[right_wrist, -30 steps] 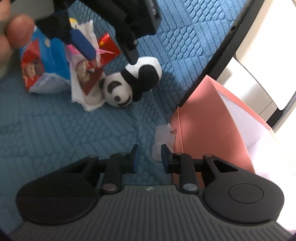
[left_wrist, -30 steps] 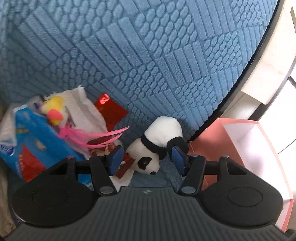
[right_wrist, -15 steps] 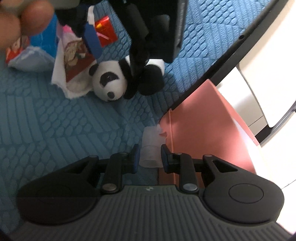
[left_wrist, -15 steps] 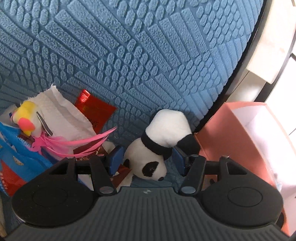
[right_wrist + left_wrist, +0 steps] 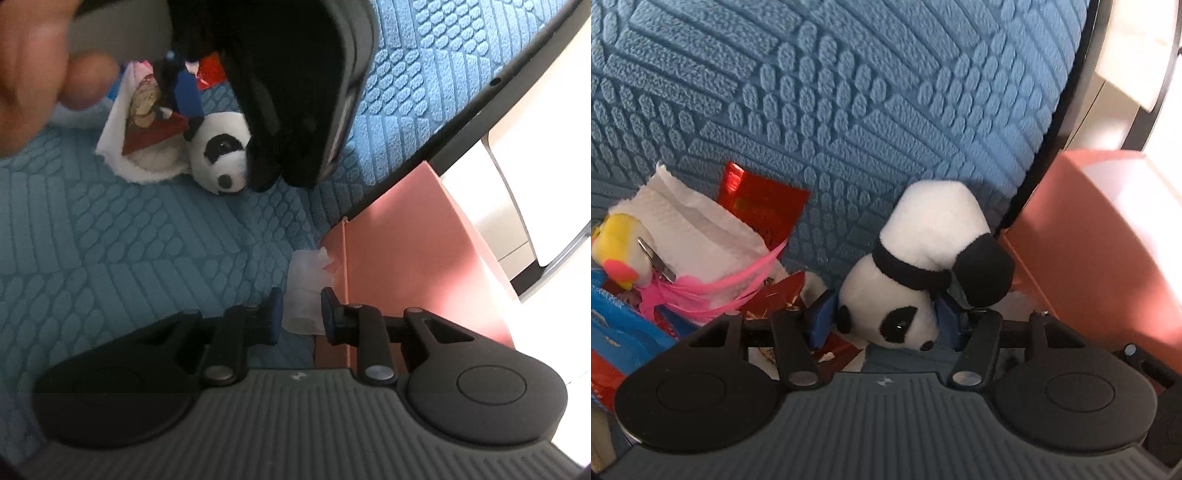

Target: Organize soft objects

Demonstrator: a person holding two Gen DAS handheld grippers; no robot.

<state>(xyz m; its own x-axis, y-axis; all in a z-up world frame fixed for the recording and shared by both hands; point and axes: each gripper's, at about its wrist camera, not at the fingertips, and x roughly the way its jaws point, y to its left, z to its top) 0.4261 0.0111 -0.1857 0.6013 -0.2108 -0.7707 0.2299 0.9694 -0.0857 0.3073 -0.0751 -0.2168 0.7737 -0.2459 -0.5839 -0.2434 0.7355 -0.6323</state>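
Observation:
A black-and-white panda plush (image 5: 923,236) lies head toward me on the blue textured mat (image 5: 849,92). My left gripper (image 5: 884,321) straddles its head, blue pads at each cheek, and the jaws are closing. From the right wrist view the panda's face (image 5: 221,155) shows under the left gripper's blue pad (image 5: 189,96). My right gripper (image 5: 302,317) is low over the mat beside the pink box (image 5: 399,258). A small white crumpled scrap (image 5: 306,273) sits between its narrowly parted pads, and a sliver of gap shows at the left pad.
Left of the panda is a pile: a white paper towel (image 5: 698,229), a red packet (image 5: 764,203), a yellow toy with pink feathers (image 5: 618,240) and a blue bag (image 5: 617,328). The pink box (image 5: 1089,240) stands at the mat's right edge. A person's hand (image 5: 33,55) fills the top left.
My left gripper has dropped down over the panda, which now sits between its pads. My right gripper has sunk slightly, bringing the white scrap between its pads.

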